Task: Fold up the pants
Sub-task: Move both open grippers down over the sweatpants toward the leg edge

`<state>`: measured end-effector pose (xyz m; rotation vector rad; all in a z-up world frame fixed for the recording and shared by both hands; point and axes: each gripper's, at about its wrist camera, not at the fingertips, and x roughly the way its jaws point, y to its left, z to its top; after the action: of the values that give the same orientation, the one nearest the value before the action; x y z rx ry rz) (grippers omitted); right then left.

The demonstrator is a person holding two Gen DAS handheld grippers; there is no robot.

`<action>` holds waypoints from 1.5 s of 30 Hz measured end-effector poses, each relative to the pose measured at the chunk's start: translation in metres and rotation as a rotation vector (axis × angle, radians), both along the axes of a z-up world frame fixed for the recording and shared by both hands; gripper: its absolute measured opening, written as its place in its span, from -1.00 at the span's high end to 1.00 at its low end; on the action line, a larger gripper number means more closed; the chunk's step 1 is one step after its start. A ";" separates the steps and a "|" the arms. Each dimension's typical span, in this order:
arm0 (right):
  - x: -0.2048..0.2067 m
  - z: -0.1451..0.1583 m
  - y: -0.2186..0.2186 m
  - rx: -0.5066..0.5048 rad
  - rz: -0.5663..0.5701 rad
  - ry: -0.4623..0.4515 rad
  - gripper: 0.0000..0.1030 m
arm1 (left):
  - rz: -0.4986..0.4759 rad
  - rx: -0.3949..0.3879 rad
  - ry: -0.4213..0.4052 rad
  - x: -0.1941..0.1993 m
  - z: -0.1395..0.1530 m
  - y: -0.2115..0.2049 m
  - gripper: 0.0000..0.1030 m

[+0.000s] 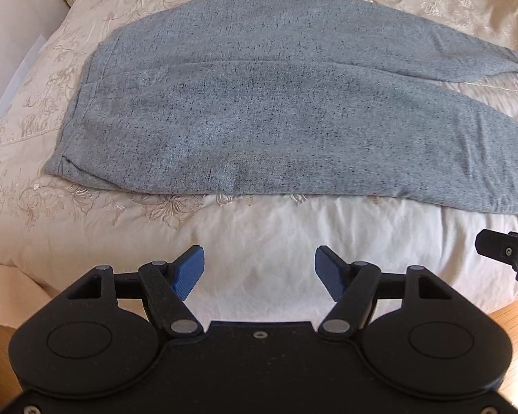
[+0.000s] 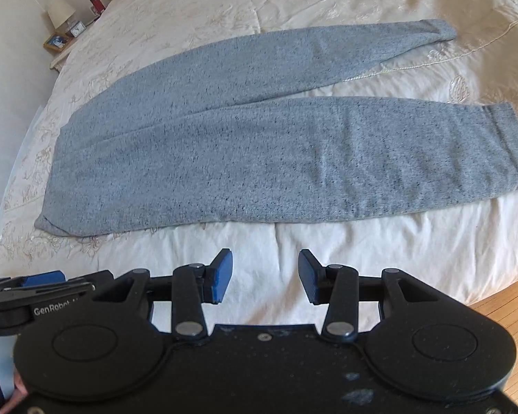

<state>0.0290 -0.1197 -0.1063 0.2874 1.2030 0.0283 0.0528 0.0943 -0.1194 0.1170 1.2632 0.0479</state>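
Grey heathered pants point(image 1: 276, 114) lie flat on the bed, waistband to the left, both legs stretching right and slightly apart at the cuffs. They also show in the right wrist view point(image 2: 259, 145). My left gripper point(image 1: 258, 269) is open and empty, hovering over the bedspread just short of the pants' near edge. My right gripper point(image 2: 265, 276) is open and empty, also short of the near edge, further toward the legs. The right gripper's body shows at the right edge of the left view point(image 1: 507, 252); the left gripper shows at the left of the right view point(image 2: 41, 289).
A cream embroidered bedspread point(image 1: 224, 227) covers the bed. A nightstand with a lamp point(image 2: 60, 12), picture frame and small items stands at the far left. Wooden floor point(image 2: 507, 314) shows at the bed's near right edge.
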 end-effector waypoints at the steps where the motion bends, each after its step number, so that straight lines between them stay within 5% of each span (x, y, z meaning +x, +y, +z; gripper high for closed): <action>1: 0.004 -0.005 0.003 -0.003 0.007 0.011 0.12 | -0.012 0.008 0.003 0.007 -0.008 0.001 -0.40; 9: 0.046 -0.064 0.028 -0.051 0.045 0.135 0.12 | -0.138 0.087 0.069 0.058 -0.065 0.000 -0.40; 14: 0.070 -0.089 0.030 -0.073 0.032 0.196 0.13 | -0.149 0.073 0.041 0.089 -0.057 0.007 -0.40; 23: 0.121 -0.042 0.006 -0.072 -0.136 -0.005 0.13 | -0.099 -0.043 -0.141 0.127 0.016 0.022 -0.39; 25: 0.130 -0.039 0.003 -0.060 -0.149 -0.021 0.13 | -0.094 -0.032 -0.160 0.141 0.013 0.023 -0.39; 29: 0.151 -0.056 0.008 -0.040 -0.112 0.039 0.13 | -0.132 -0.022 -0.059 0.156 -0.016 0.019 -0.37; 33: 0.142 -0.086 0.026 -0.047 -0.032 0.133 0.13 | -0.210 0.076 0.063 0.134 -0.061 0.013 -0.36; 36: 0.121 -0.114 0.041 -0.073 0.045 0.262 0.13 | -0.282 0.055 0.210 0.113 -0.092 0.020 -0.41; 39: 0.099 -0.111 0.048 -0.097 0.084 0.260 0.13 | -0.281 0.022 0.181 0.105 -0.084 0.032 -0.43; 43: 0.082 -0.100 0.047 -0.082 0.064 0.267 0.13 | -0.137 -0.007 0.051 0.107 -0.056 0.060 -0.37; 45: 0.074 -0.092 0.045 -0.067 0.039 0.236 0.13 | -0.087 0.037 0.045 0.112 -0.059 0.073 -0.37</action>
<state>0.1027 -0.0751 -0.1982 0.2119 1.4412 -0.0124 0.1648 0.1671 -0.1780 0.2057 1.3006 -0.0065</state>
